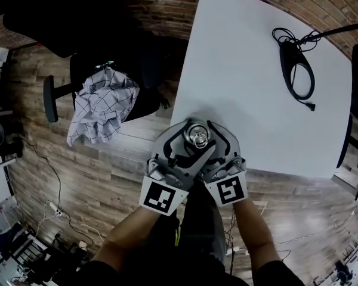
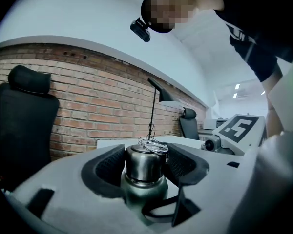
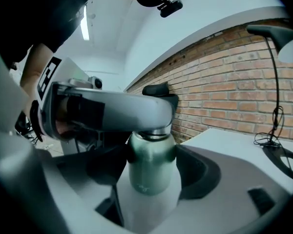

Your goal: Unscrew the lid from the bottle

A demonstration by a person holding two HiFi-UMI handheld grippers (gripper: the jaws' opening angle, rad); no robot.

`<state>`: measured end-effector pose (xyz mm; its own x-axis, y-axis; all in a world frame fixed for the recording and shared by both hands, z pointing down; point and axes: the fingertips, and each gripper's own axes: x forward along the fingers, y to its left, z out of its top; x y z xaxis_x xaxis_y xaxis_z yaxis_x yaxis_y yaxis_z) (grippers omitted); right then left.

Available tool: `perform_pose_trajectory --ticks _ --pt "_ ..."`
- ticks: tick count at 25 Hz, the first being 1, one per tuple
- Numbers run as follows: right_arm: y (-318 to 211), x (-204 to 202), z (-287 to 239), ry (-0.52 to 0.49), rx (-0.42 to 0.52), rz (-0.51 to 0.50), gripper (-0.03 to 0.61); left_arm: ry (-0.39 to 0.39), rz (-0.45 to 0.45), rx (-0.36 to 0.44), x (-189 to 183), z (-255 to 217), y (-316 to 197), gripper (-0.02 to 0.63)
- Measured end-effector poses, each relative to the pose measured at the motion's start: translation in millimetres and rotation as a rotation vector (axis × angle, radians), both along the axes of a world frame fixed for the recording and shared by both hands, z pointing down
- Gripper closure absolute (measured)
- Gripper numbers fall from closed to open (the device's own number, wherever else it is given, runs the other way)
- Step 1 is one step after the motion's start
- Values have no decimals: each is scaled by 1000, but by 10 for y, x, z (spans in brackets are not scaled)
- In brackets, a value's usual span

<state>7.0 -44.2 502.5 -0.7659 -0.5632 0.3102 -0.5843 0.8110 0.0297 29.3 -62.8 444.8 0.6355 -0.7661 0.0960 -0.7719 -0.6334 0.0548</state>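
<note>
A green metal bottle (image 3: 151,167) stands upright near the front corner of the white table (image 1: 250,70). Its steel lid (image 2: 143,165) has a wire ring on top and shows from above in the head view, where the lid (image 1: 197,137) sits between both grippers. My left gripper (image 2: 145,164) is shut on the lid, with a dark pad pressing each side. My right gripper (image 3: 151,172) is lower down, shut on the bottle's green body. In the right gripper view, one jaw of the left gripper crosses just above the bottle's shoulder and hides the lid.
A black cable loop with a lamp base (image 1: 298,70) lies at the table's far right. A chair with a checked cloth (image 1: 104,103) stands on the wooden floor to the left. The table's edge runs close by the bottle. A brick wall (image 2: 88,87) stands behind.
</note>
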Motion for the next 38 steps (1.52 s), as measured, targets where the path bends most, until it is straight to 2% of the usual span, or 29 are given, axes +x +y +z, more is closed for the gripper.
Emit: perform_pose_trajectory --ticks 4,9,12,14,16,21,25,29,35,36,37,38 --pt "11 4 23 -5 -8 29 284 -11 -88 18 -16 3 -3 337" --pt "3 -8 -3 -15 5 26 284 -6 -80 15 -19 -1 -1 337" --pt "0 -9 -1 -13 4 23 284 -5 -45 4 -5 11 -3 337" --pt "-1 -15 1 -13 4 19 284 2 1 -25 -9 55 10 333" --pt "7 -17 15 -8 -1 13 284 -1 65 -38 -35 77 50 288" --pt "-10 -19 -3 -15 9 -33 284 -36 363 0 -38 21 181 281" --pt "2 -10 -12 -11 2 -100 284 -37 502 6 -111 -27 158 281" --pt "13 -17 -14 -8 -8 -159 284 -43 666 48 2 -103 187 281" --pt "11 -8 3 -6 -18 -167 284 -47 770 47 122 -66 129 281" --pt "10 -9 2 -9 -18 -165 284 -53 789 39 128 -44 133 288" --pt "8 -11 -2 -10 -15 -164 284 -58 805 31 127 -27 137 336" --pt "6 -13 -7 -12 -12 -164 284 -58 814 22 120 -17 139 342"
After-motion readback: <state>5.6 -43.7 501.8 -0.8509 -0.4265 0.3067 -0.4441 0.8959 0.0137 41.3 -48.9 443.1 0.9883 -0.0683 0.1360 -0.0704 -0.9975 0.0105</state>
